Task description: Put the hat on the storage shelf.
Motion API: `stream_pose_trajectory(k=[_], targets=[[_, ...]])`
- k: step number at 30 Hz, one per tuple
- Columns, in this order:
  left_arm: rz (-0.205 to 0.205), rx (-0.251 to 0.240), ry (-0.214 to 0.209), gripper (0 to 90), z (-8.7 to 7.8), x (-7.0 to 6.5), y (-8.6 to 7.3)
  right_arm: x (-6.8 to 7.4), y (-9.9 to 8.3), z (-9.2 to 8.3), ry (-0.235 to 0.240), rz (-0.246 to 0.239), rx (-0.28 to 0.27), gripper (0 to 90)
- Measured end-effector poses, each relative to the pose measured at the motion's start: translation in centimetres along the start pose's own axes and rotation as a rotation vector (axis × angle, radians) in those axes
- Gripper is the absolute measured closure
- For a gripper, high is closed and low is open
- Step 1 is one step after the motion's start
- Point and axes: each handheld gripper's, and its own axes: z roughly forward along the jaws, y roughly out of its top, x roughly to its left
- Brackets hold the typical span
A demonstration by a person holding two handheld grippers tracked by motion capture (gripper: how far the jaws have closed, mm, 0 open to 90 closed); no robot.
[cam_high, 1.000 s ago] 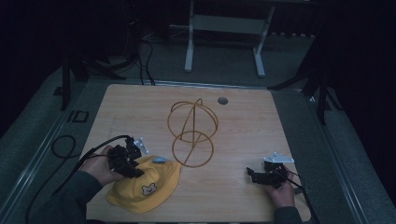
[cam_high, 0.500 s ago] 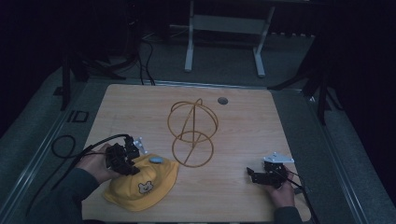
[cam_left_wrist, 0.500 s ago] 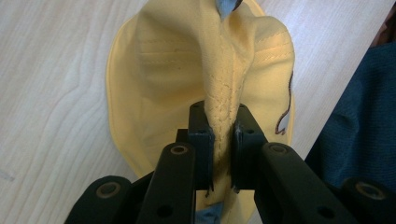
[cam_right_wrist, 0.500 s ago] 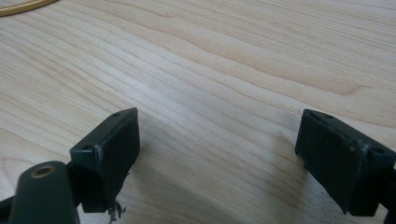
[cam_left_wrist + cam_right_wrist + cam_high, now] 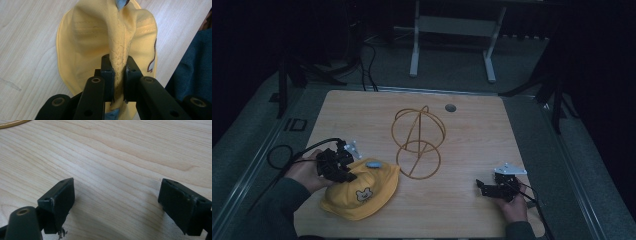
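My left gripper (image 5: 117, 75) is clamped on a pinched ridge of the yellow hat (image 5: 362, 192), which lies at the table's (image 5: 472, 210) near left corner, its seam running straight ahead between the jaws. My right gripper (image 5: 489, 189) rests spread wide with nothing in it, well apart. Beyond stands the wire stand (image 5: 418, 140); behind it, a dark floor and a grey frame (image 5: 452, 25).

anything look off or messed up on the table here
Only the yellow hat: it lies crumpled at the near left, a fold of its fabric pinched up between the shut jaws of the left gripper. The wire stand stands upright. Nothing spilled or broken.
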Motion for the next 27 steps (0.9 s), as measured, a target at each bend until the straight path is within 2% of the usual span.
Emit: stream_pose_trajectory(k=[13,27], targets=[[-0.038,-0.051,0.025,81.1,-1.9,1.2,-0.4,0.0,0.0,0.0,0.000,0.000,0.000,13.8],[-0.081,-0.092,0.047,81.1,-2.7,2.4,-0.8,0.0,0.0,0.0,0.000,0.005,0.000,13.8]])
